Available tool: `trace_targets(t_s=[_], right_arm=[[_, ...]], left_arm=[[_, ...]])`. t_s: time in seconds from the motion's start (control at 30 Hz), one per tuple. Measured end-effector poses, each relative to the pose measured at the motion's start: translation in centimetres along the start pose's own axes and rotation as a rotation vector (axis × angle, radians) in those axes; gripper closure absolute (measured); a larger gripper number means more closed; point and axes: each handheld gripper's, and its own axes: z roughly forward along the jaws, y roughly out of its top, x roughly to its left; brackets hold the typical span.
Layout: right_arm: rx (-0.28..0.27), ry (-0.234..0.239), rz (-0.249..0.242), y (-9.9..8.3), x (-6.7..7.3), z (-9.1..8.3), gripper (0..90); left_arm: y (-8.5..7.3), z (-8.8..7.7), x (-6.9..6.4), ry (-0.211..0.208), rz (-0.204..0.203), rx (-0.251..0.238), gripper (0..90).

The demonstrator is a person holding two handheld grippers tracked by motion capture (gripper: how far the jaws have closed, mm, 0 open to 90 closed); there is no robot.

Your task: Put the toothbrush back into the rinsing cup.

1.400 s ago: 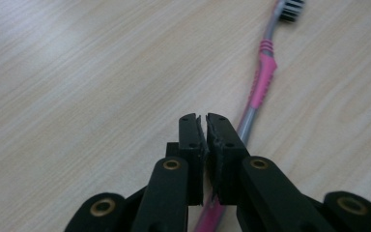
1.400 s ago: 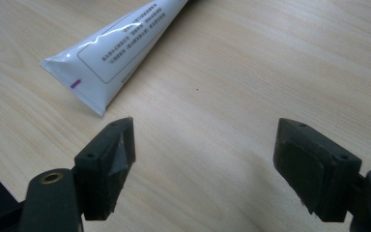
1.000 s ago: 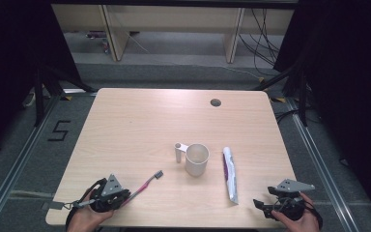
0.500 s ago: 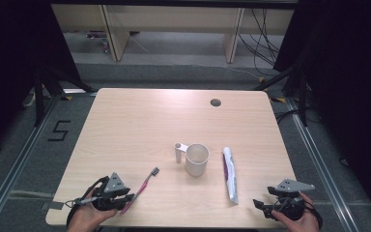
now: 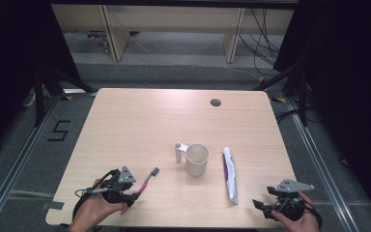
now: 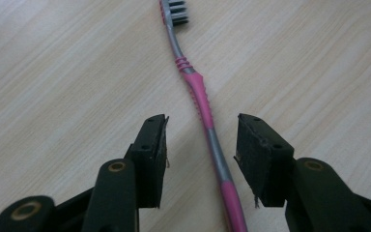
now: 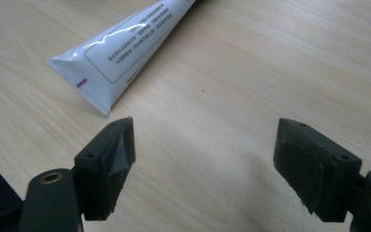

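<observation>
At the near edge of the worktop (image 5: pixel 125 121), the left gripper (image 5: pixel 134 192) sits in the person's left hand (image 5: pixel 94 210) near the front left corner. Its jaws stand apart on either side of the handle of a pink and grey toothbrush (image 6: pixel 200 104), without touching it; the gap is moderate, a little wider than the handle. In the left gripper view the toothbrush lies flat on the wood, running away from the jaws with its dark bristled head at the far end.

At the front right corner the right gripper (image 5: pixel 261 205) rests in the person's right hand (image 5: pixel 297 220), its jaws spread wide with nothing but bare wood between them. In the right gripper view the crimped flat end of a white toothpaste tube (image 7: pixel 125 46) lies just beyond the one jaw, clear of it.

Farther in, the toothpaste tube stretches away from the person, just right of a white cup (image 5: pixel 196 159) standing upright near the middle of the worktop, its handle to the left. Near the far edge is a small dark round hole (image 5: pixel 215 102).
</observation>
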Motion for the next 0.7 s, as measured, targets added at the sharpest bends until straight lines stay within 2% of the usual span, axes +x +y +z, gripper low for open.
trace_targets(t_s=[0.03,0.07,0.2,0.23,0.27,0.33,0.6,0.63,0.7], right_arm=[[0.01,0.005,0.034,0.0,0.3,-0.1,23.7],[0.01,0.005,0.034,0.0,0.3,-0.1,23.7],[0.004,-0.003,0.002,0.0,0.1,0.0,23.7],[0.004,-0.003,0.002,0.0,0.1,0.0,23.7],[0.004,-0.007,-0.003,0.0,0.1,0.0,23.7],[0.015,0.006,0.018,0.1,0.2,-0.1,23.7],[0.018,0.003,0.026,0.1,0.3,-0.1,23.7],[0.009,-0.002,0.001,0.1,0.1,0.0,23.7],[0.004,-0.006,-0.004,0.1,0.1,0.0,23.7]], left_arm=[[0.1,0.1,0.0,-0.001,0.001,0.008,55.4],[0.3,0.2,0.0,-0.003,0.002,0.015,55.4],[0.6,0.8,0.0,-0.008,-0.002,0.03,57.8],[0.7,0.9,0.1,-0.014,0.014,0.054,57.8],[0.8,1.0,0.1,-0.017,0.008,0.056,58.4],[1.0,1.3,0.1,-0.022,0.014,0.068,60.1],[1.9,1.7,0.2,-0.027,0.025,0.101,67.1],[1.9,1.7,0.2,-0.027,0.025,0.101,67.6],[2.1,1.8,0.2,-0.029,0.023,0.112,68.4]])
